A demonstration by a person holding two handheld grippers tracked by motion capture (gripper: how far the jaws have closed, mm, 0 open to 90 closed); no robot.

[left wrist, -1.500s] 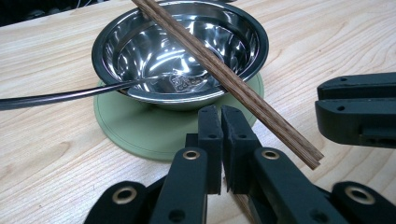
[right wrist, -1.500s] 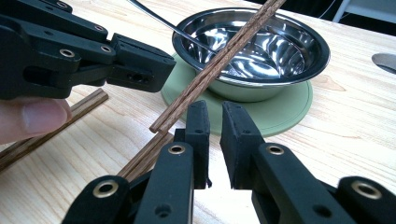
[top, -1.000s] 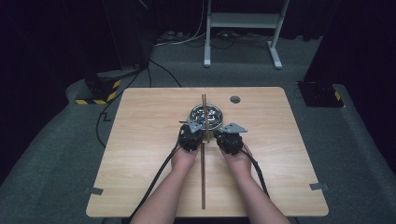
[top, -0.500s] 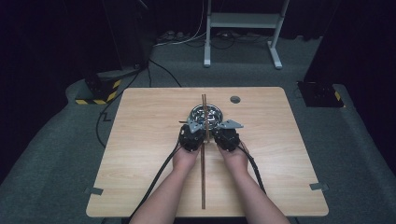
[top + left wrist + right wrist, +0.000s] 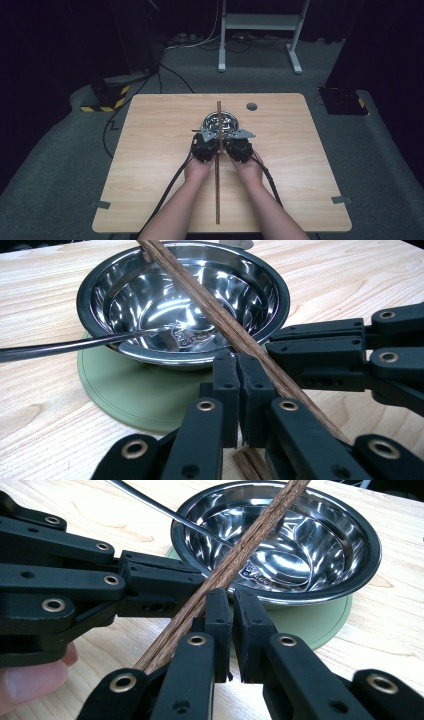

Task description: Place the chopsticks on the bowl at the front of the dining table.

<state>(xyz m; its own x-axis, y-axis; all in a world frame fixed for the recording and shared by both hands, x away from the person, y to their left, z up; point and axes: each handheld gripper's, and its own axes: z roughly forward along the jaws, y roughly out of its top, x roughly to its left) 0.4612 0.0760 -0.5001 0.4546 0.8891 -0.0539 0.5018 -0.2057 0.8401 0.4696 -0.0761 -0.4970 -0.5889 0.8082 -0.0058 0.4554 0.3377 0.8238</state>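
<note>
Chopsticks (image 5: 218, 170) lie between both closed tools, hands side by side

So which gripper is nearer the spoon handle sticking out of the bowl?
Left. The spoon handle juts out just ahead of the left gripper; the right gripper sits across the wooden stick.

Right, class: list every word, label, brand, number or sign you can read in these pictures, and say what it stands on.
No readable text anywhere.
Spoon in the steel bowl: embossed mark on its head, too blurred to read.
Floor block: yellow-black hazard stripes, no words.
</note>
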